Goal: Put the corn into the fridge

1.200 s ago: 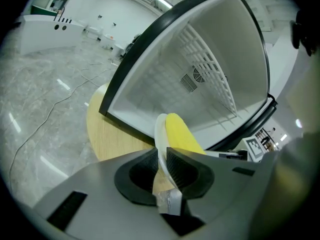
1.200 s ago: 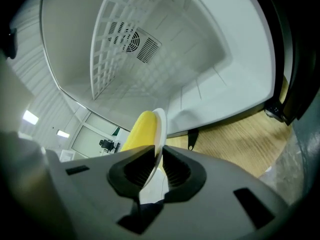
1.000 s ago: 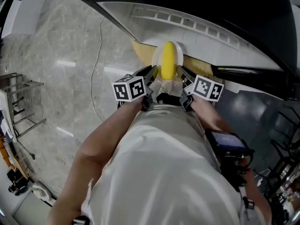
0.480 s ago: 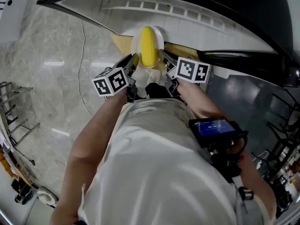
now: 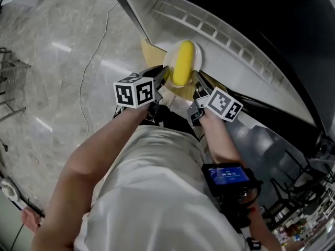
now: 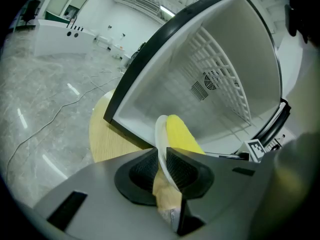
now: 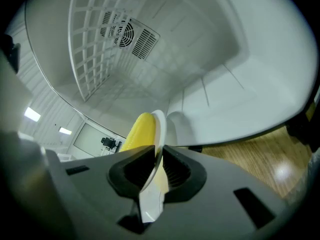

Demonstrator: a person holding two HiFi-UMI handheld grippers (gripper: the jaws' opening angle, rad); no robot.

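Head view: the person looks steeply down over a white shirt, both forearms stretched fwd. A yellow corn [image 5: 181, 69] lies lengthwise on a small white plate [image 5: 198, 60]. The left gripper [image 5: 163, 80] grips the plate's rim on the left side and the right gripper [image 5: 196, 86] grips it on the right, so the plate hangs in the air btw. them. It is at the mouth of the open fridge [image 5: 246, 61]; whether it has passed the edge, I cannot tell. A wooden surface [image 5: 149, 50] shows just beside the plate, under the fridge's corner. A thin cable [image 5: 88, 75] runs over the grey floor [image 5: 47, 82]. A small device w/ a lit screen [image 5: 226, 174] sits on the right arm.

Left gripper view: the jaws of the left gripper [image 6: 164, 165] stand narrow, the ribbed pads pressing on the plate [image 6: 159, 134] from both sides. The corn [image 6: 181, 136] rests on the plate's right face. Behind are the fridge's white inside, w/ a wire grille [image 6: 227, 79] and a fan vent [image 6: 211, 80], and lower left the wooden surface [image 6: 107, 139].

Right gripper view: the right gripper [image 7: 159, 166] is also closed narrow on the plate [image 7: 161, 126]. The corn [image 7: 140, 131] is left of the rim, and the fridge's inside fills the background.
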